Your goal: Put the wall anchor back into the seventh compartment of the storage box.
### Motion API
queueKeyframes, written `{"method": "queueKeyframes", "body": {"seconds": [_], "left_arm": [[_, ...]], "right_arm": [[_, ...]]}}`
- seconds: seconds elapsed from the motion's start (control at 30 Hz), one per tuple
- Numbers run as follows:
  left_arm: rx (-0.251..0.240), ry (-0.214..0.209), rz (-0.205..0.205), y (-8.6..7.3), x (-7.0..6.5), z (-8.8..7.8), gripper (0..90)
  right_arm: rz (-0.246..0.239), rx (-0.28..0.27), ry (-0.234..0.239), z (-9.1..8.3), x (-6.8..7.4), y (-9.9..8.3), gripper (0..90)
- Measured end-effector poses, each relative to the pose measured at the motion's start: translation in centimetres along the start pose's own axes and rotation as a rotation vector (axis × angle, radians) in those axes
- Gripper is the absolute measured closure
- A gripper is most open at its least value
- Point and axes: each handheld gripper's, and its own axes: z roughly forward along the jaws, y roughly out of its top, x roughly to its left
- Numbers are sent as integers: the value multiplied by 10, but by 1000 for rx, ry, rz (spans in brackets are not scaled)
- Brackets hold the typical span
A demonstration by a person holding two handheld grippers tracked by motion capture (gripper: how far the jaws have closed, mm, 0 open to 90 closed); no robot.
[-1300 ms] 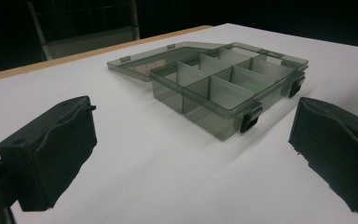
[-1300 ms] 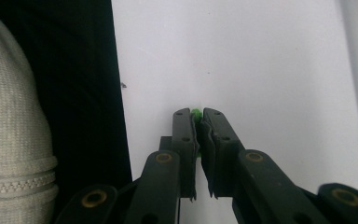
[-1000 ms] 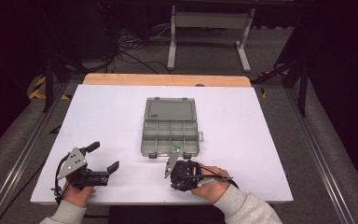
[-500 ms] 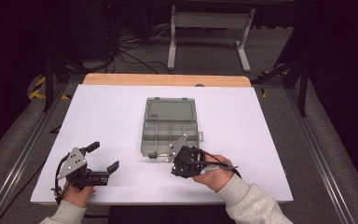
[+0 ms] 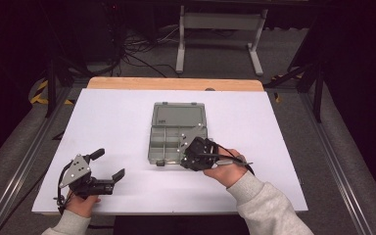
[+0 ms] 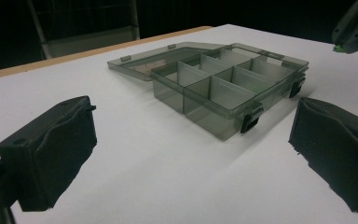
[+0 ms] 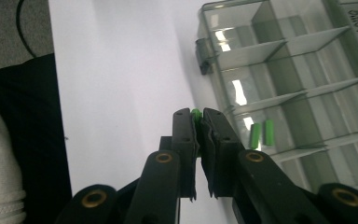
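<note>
On the white table [image 5: 127,122] we see the largest thing first: a smoky clear compartment box [image 5: 178,132] near the middle, its lid [image 5: 178,116] thrown back flat on the far side. From the left gripper view the box [image 6: 228,93] sits ahead of the jaws with its dividers plain and two dark latches [image 6: 249,122] on the near wall; the rear of the lid is partly masked by the tray itself.

At the near left edge we find the left gripper [image 5: 108,168] resting low in a hand [image 5: 81,203], its jaws spread wide with nothing between them. One pad [image 6: 51,151] is cut off by the frame's lower corner.

Over the box's near right corner we see the right gripper [image 5: 192,152], held by the other hand [image 5: 225,169], which covers much of its body. In its own view the right gripper [image 7: 197,122] is pinched narrow on a small green piece [image 7: 196,113]; just a sliver peeks out, so its shape is perhaps cylindrical, though we cannot be sure. Two similar green pieces [image 7: 261,134] lie in a compartment beside the jaws, blurred through the plastic.
</note>
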Motion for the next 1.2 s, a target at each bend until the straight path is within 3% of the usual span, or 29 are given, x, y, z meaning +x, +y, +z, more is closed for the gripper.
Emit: {"method": "queueKeyframes", "body": {"seconds": [0.4,0.83,1.2], "left_arm": [[-9,0,-9,-1,1,0,10],[-4,-1,-8,-1,2,0,10],[-2,0,-8,-2,1,-4,9]], "right_arm": [[39,-19,-34,-7,-25,7,835],[91,-36,-74,2,-54,12,835],[126,-20,-91,9,-69,7,834]]}}
